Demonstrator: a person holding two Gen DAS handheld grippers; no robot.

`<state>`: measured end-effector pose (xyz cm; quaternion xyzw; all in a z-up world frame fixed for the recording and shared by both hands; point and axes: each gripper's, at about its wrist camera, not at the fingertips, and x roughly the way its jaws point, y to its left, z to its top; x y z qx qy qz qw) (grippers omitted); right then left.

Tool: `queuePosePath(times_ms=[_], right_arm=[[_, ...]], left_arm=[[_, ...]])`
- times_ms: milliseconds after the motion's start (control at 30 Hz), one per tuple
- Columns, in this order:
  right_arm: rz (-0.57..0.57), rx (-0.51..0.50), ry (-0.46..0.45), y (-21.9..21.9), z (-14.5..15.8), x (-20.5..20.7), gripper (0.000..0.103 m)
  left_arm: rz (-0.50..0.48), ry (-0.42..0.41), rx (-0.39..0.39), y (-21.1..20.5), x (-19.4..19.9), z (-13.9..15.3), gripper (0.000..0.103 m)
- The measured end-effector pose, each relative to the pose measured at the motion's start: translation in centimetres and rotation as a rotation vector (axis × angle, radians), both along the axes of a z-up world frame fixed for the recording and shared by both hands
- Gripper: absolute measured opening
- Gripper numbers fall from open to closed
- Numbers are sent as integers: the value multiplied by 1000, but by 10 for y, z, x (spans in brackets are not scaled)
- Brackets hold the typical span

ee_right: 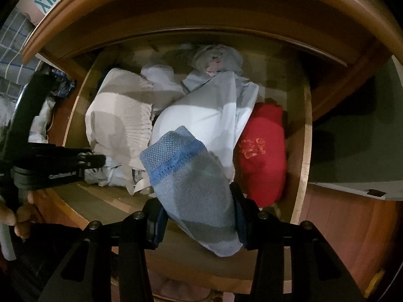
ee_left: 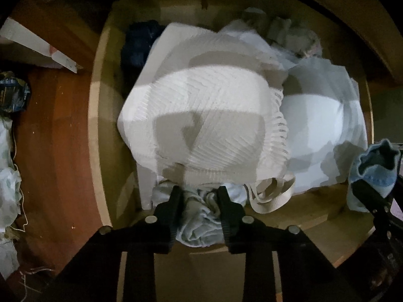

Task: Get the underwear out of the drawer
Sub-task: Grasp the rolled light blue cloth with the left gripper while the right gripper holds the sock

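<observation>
An open wooden drawer (ee_left: pixel 94 130) holds a heap of folded underwear. My left gripper (ee_left: pixel 199 193) points down at the drawer's near edge and is shut on a crumpled pale blue garment (ee_left: pixel 199 224), just below a large white ribbed garment (ee_left: pixel 201 115). From the right wrist view the left gripper (ee_right: pixel 103 162) shows at the left, beside that ribbed piece (ee_right: pixel 118 115). My right gripper (ee_right: pixel 199 201) is shut on a blue-grey knit piece (ee_right: pixel 191 183) with a brighter blue band, held above the drawer (ee_right: pixel 304 136). That piece (ee_left: pixel 375 166) also shows at the right edge of the left wrist view.
Still in the drawer are a white garment (ee_right: pixel 201 115), a red folded one (ee_right: pixel 262 151) at the right, a dark blue one (ee_left: pixel 137 47) at the back left and a grey bundle (ee_right: pixel 216 58) at the back. Red-brown floor (ee_left: pixel 50 138) lies left of the drawer. A hand (ee_right: pixel 20 219) grips the left tool.
</observation>
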<state>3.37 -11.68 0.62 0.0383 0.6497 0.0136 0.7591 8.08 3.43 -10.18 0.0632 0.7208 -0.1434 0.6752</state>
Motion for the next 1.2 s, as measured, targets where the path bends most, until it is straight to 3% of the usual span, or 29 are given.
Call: queuePosePath(times_ms=[167, 300, 433, 567, 733, 867, 1200], right_arm=[[-7, 4, -6, 0, 1, 0, 42], [-9, 5, -12, -1, 2, -1, 42], [-11, 9, -17, -2, 2, -1, 42], [-12, 13, -22, -3, 3, -2, 42], [-10, 23, -26, -3, 4, -1, 42], [-12, 30, -20, -4, 3, -1, 42], [-5, 41, -10, -1, 2, 2, 43]], left_arm=[[1, -48, -12, 3, -6, 18, 23], [6, -94, -40, 6, -15, 36, 11], [37, -107, -63, 13, -20, 48, 7], [33, -70, -64, 9, -22, 40, 8], [117, 17, -75, 23, -11, 24, 45], [105, 44, -44, 18, -7, 15, 61], [97, 143, 2, -2, -2, -23, 70]])
